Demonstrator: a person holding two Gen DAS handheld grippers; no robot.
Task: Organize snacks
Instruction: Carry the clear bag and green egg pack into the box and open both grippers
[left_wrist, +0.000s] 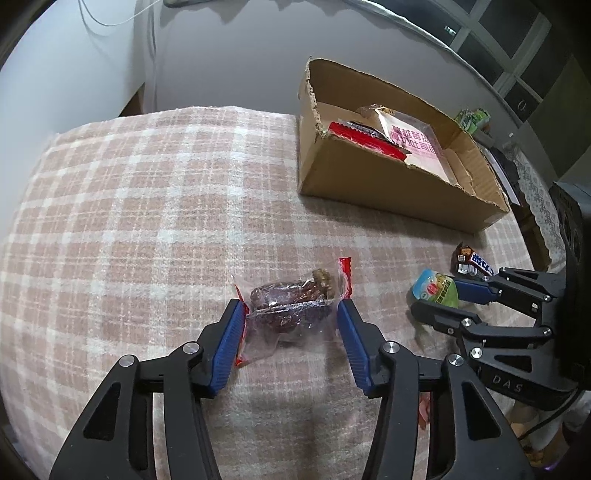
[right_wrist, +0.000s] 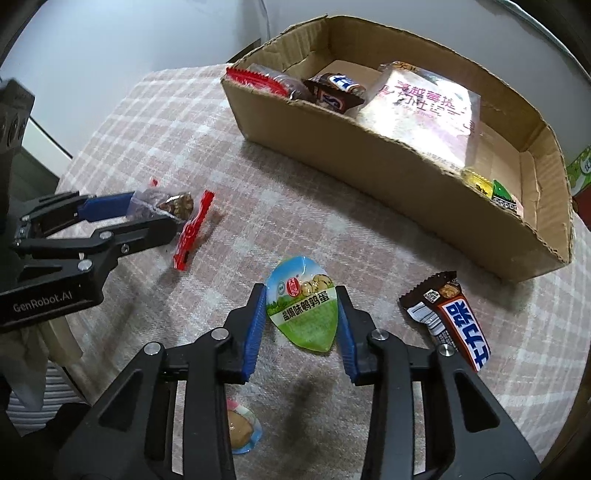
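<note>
On the pink plaid cloth lies a clear packet of dates with walnut (left_wrist: 288, 302), red at both ends. My left gripper (left_wrist: 291, 308) straddles it, both blue pads against the wrapper's sides; the right wrist view shows this gripper (right_wrist: 153, 212) with the packet (right_wrist: 166, 203) between its fingers. A green quail-egg pack (right_wrist: 303, 314) sits between the pads of my right gripper (right_wrist: 301, 295), touching both. From the left wrist view the right gripper (left_wrist: 437, 295) is at the right, around that pack (left_wrist: 436, 290).
A torn cardboard box (right_wrist: 369, 158) at the back holds a red packet, chocolate bars, a pink bag (right_wrist: 424, 110) and small sweets. A brown-and-blue chocolate bar (right_wrist: 450, 317) lies right of the egg pack. Another clear snack pack (right_wrist: 242, 428) lies under my right gripper. The table edge runs at the left.
</note>
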